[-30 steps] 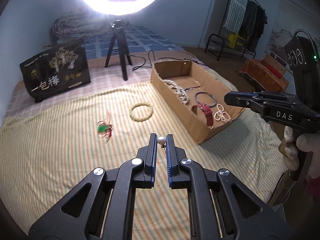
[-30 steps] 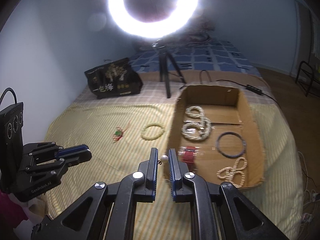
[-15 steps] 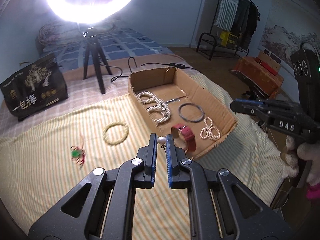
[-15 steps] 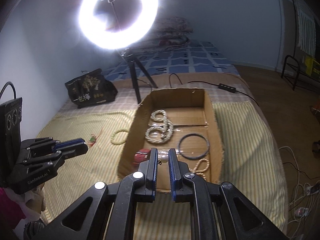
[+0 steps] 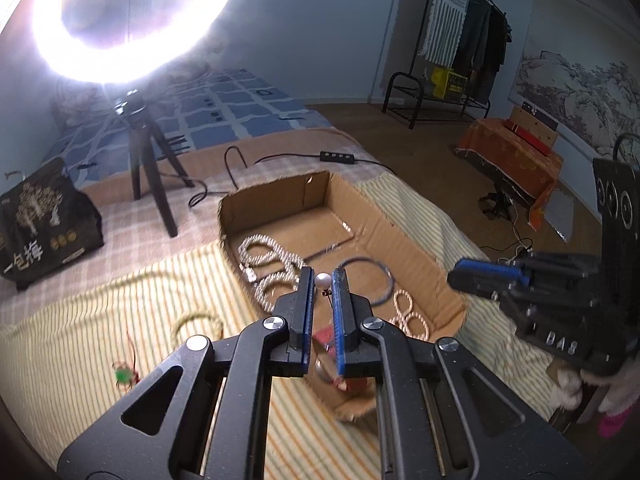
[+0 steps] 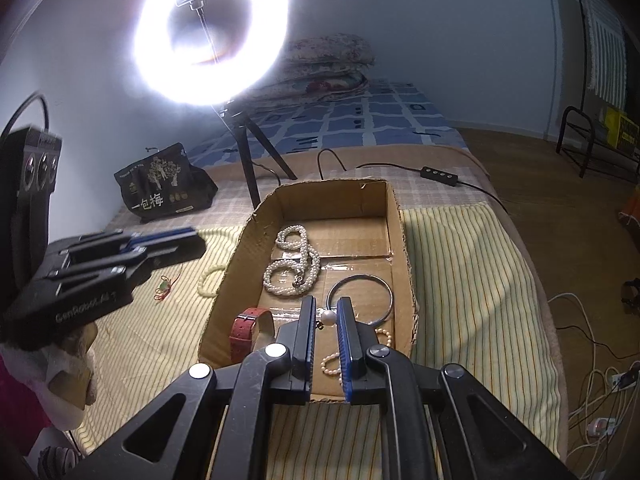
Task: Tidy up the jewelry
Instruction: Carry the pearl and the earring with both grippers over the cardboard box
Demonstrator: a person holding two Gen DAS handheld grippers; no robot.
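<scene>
My left gripper [image 5: 322,280] is shut on a pearl earring [image 5: 322,280] and hangs over the near left corner of the cardboard box [image 5: 412,248]. My right gripper [image 6: 327,317] is shut on a second pearl earring [image 6: 328,317] above the box's near end [image 6: 396,216]. In the box lie a pearl necklace [image 6: 294,264], a dark bangle [image 6: 359,300], a red watch [image 6: 246,330] and a small pearl strand [image 6: 332,360]. A yellow bead bracelet [image 6: 210,276] and a red-green charm [image 6: 163,286] lie on the striped cloth to the left of the box.
A ring light on a tripod [image 6: 248,152] stands behind the box, with a cable and controller [image 6: 440,176]. A black printed bag [image 6: 164,184] sits at the back left. The bed edge drops to the floor on the right [image 6: 560,320].
Both grippers have moved right and forward with their pearl earrings, from over the striped cloth to above the near end of the box. Both stay shut.
</scene>
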